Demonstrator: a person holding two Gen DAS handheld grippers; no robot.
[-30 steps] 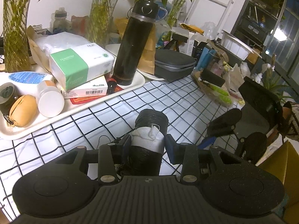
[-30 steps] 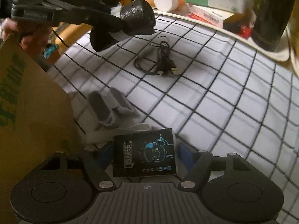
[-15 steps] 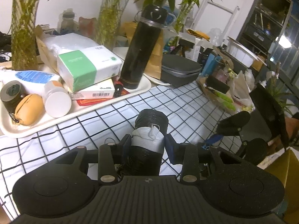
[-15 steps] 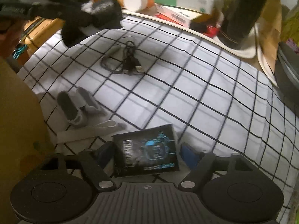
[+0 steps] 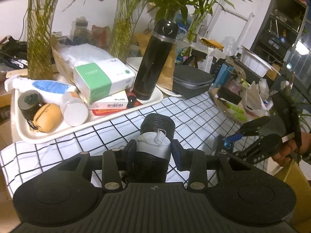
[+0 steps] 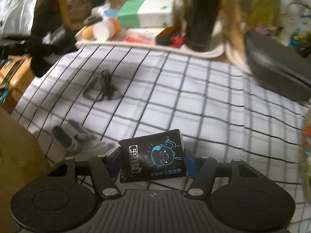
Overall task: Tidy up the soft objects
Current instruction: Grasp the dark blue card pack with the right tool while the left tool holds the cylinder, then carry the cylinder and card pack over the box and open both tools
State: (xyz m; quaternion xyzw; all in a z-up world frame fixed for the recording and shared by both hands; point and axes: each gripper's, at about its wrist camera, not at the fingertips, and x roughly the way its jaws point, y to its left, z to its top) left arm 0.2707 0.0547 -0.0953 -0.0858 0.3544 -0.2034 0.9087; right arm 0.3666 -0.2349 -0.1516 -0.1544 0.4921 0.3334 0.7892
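A black roll [image 5: 153, 145] with a pale band around its middle is pinched between the fingers of the left gripper [image 5: 153, 151], its length lying along the fingers so that the far end juts out over the checked cloth [image 5: 194, 112]; the grip is taken on the band, probably because the soft roll is firmest there. It is held clear of the counter, judged ready to be carried to wherever soft things are gathered.

A dark tissue pack [image 6: 153, 155] printed with a blue cartoon face is set between the fingers of the right gripper [image 6: 153, 160], whose jaws have just been closing; the pads appear to press its two short edges, so it is taken as clamped, flat face up.

Just beyond, on the cloth, a grey rolled pair of socks [image 6: 68, 137] is left lying to the left, with a coiled cable [image 6: 103, 87] farther out. A brown box [image 6: 17, 155] stands at the near left, possibly the destination.

Farthest off, a tray [image 5: 48, 136] of boxes and a black flask [image 5: 153, 62] is seen.
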